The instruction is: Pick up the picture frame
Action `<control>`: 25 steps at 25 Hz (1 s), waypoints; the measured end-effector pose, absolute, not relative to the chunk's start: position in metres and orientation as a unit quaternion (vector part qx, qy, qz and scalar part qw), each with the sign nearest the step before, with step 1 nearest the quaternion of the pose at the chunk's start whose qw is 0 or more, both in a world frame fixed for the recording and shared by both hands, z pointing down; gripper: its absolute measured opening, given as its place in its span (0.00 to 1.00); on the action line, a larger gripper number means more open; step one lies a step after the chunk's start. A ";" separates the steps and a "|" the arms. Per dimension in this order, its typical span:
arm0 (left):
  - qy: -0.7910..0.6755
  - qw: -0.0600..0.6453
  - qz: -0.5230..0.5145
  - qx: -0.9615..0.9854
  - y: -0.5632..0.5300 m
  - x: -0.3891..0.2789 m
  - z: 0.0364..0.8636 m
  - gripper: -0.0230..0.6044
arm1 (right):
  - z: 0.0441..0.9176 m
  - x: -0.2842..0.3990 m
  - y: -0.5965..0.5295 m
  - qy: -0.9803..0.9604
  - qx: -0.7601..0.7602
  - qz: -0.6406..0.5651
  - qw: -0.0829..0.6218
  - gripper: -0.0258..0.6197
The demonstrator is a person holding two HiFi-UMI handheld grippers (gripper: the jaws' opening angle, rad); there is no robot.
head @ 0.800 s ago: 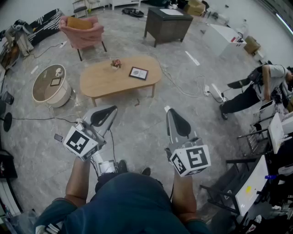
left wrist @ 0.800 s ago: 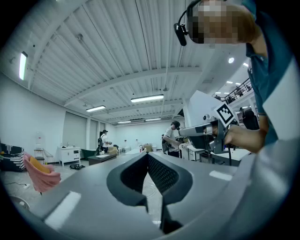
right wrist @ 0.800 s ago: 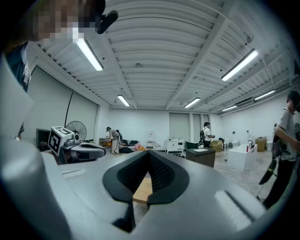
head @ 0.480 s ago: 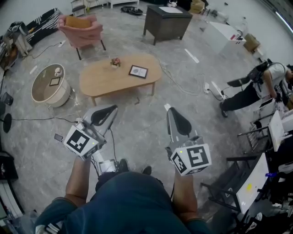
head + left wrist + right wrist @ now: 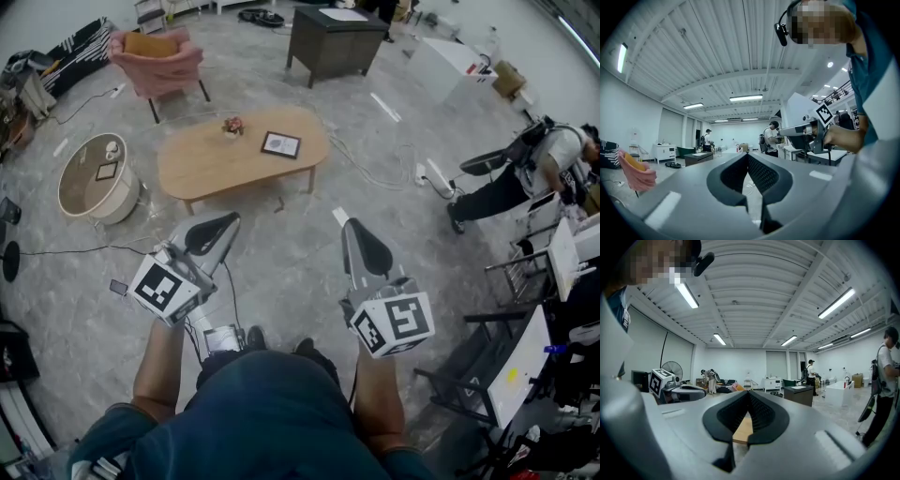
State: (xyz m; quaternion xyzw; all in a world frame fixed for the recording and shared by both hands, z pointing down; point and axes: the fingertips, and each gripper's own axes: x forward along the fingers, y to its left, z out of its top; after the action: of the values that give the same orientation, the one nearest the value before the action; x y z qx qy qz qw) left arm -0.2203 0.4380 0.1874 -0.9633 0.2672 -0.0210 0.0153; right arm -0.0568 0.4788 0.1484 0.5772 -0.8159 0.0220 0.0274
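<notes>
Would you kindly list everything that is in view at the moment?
table: one, light wood, mid-floor ahead
frame: one, dark, flat on the table
flowers: one bunch, pinkish, on the table
armchair: one, pink, beyond the table
side table: one, round, pale, left
cabinet: one, dark, far end
person: one, bent over, far right
left gripper: one, grey, shut, empty
right gripper: one, grey, shut, empty
</notes>
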 end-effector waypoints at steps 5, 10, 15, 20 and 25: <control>0.262 0.010 -0.021 -0.965 0.427 -0.218 0.194 0.03 | 0.153 -0.057 0.466 -0.817 0.575 0.035 0.017 0.06; 0.274 0.004 -0.028 -0.961 0.411 -0.214 0.197 0.03 | 0.156 -0.050 0.444 -0.824 0.564 0.040 0.012 0.06; 0.301 0.001 -0.039 -0.953 0.382 -0.211 0.200 0.03 | 0.161 -0.036 0.403 -0.836 0.546 0.049 0.005 0.06; 0.327 0.002 -0.050 -0.944 0.343 -0.197 0.202 0.03 | 0.161 -0.022 0.354 -0.851 0.523 0.052 0.000 0.06; 0.345 0.006 -0.053 -0.937 0.306 -0.168 0.201 0.03 | 0.162 0.004 0.308 -0.863 0.502 0.056 -0.001 0.06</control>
State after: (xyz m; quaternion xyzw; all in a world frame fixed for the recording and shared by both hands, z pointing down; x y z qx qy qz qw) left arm -0.1683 0.3064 0.2006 -0.9369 0.3455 -0.0526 0.0059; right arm 0.0044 0.3080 0.1616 0.5018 -0.8632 0.0559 -0.0011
